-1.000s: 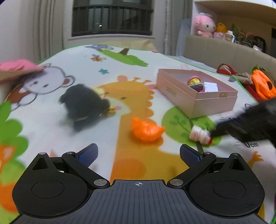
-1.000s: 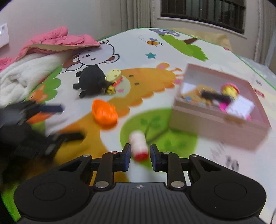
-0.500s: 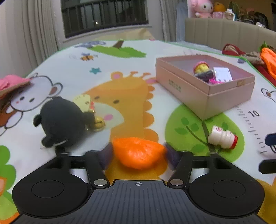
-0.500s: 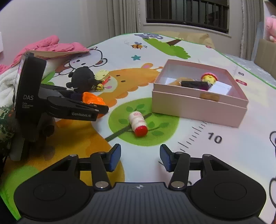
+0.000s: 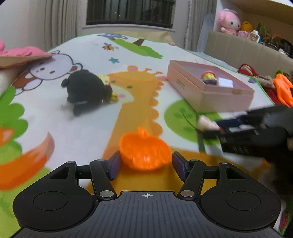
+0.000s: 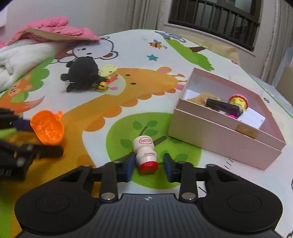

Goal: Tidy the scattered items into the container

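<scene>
My left gripper points downward at the play mat. Its two blue pads are pinched on an orange pumpkin-shaped cup, one pad against each side. That cup sits well to the left of the pink box, on the mat's orange giraffe print.

My right gripper is tilted down in much the same way, with its jaws closing around a small white drink bottle that has a red cap. The bottle lies on its side between the pads, cap toward me. The left pad touches it, while the right pad still shows a sliver of gap, so it is not yet clamped. It rests on a green leafy circle just in front of the pink box's near left corner.

Further out, left of the box, a black plush toy lies on the mat with a brass bell and a yellow piece beside it. Farther left, a pink quilted garment is heaped over white bedding.

The box is open and already holds a few things: a yellow-and-pink toy, a dark wrapped item and a white card.

Behind the box are pale curtains and a barred window. To its right stands a beige padded backrest with a pink plush on the shelf above, and some orange cloth lies at the mat's edge.
</scene>
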{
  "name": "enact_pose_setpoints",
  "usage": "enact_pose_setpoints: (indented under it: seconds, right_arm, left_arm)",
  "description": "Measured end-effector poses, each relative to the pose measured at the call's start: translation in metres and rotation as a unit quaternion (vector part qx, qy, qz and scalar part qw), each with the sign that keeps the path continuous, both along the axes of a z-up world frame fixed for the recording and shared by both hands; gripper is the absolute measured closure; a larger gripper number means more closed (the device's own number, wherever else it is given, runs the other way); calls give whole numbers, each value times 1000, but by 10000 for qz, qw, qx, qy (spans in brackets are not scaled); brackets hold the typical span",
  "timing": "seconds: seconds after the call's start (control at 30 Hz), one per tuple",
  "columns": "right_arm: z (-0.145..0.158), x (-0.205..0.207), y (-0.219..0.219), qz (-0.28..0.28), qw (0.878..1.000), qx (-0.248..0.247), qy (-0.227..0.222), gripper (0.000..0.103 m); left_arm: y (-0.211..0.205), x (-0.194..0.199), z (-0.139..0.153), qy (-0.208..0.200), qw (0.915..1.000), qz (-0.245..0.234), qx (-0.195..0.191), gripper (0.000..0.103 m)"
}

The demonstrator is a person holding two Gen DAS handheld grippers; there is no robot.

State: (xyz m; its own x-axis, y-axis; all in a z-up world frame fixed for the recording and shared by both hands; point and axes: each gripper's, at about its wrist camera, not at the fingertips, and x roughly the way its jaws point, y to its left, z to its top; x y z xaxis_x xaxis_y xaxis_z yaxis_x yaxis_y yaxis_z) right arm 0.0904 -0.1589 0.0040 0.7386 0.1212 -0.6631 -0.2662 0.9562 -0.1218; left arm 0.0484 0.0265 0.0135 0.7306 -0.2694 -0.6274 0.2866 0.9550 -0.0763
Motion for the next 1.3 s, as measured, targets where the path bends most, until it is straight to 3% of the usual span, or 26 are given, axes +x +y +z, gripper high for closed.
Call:
enact_pose_setpoints:
  seconds: [0.23,0.37,0.5,0.57,0.67,0.83,1.17,1.23,1.3]
  right_arm:
    - [12,-45,-4,980,9945,191,310,78]
    - [14,-77,-14,1415,9893,-180,299,75]
    - [9,-83,-29,945,9926,-763,1,47]
    - [10,-80,-37,618,9950,-789,-34,47]
    - [15,-82,-48,416,9982,-426,-39,38]
    - [16,-91,-42,689,9974,-139,-157,31]
    - [7,-68,-29,533,9964,643,173,31]
    - [7,-69,-31,492,9955,784,222,36]
    - [6,-71,-33,443,9951,841,270,60]
  left_arm:
    - [-2,-11,2,-18,10000,-15,-9,34]
    - [-4,-12,2,12,10000,10,-61,24]
    - [-8,-14,3,53,9999,26,-97,17]
    - [-9,-15,4,61,9999,25,-84,14]
    - [-8,-19,7,44,10000,40,-66,9]
    - [-2,-19,7,87,9998,147,-37,9]
    - [6,-25,4,152,9996,226,-82,7]
    - [6,-25,5,101,9997,199,-65,6]
    - [6,-23,6,38,9998,165,-56,6]
